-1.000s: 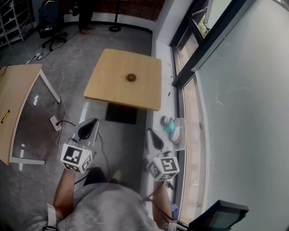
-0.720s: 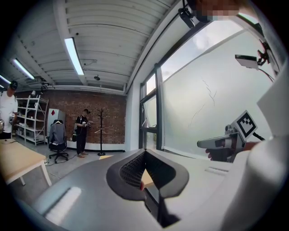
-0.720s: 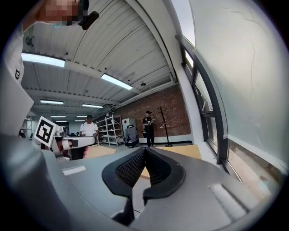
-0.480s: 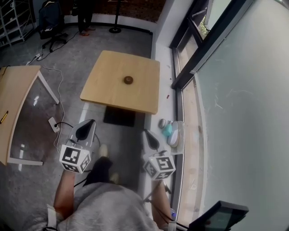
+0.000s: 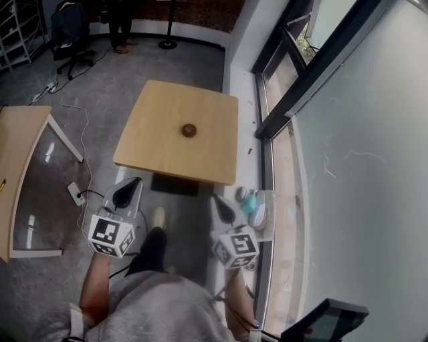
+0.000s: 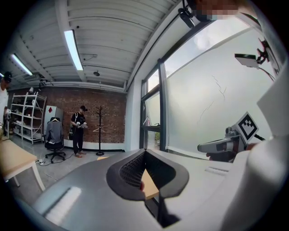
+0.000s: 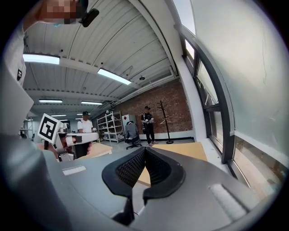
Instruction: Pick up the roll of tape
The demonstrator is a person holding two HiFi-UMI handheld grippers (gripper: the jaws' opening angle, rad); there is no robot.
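Observation:
The roll of tape (image 5: 189,129) is a small dark brown ring lying flat near the middle of a square wooden table (image 5: 154,150). Both grippers are held out over the floor, short of the table's near edge and well apart from the tape. My left gripper (image 5: 134,183) points at the table's left front corner, jaws shut and empty (image 6: 144,152). My right gripper (image 5: 217,200) points at the table's right front part, also shut with nothing in it (image 7: 144,149). A strip of the tabletop (image 7: 192,151) shows past the right jaws; the tape is hidden in both gripper views.
A second wooden table (image 5: 17,153) stands at the left, with cables and a power strip (image 5: 73,194) on the floor beside it. A glass window wall runs along the right, with small objects (image 5: 254,200) at its base. An office chair (image 5: 67,27) and a standing person (image 5: 120,20) are at the far end.
The table and tape have slid nearer in the head view as the person stepped forward. Both grippers moved toward the table together, jaws still shut.

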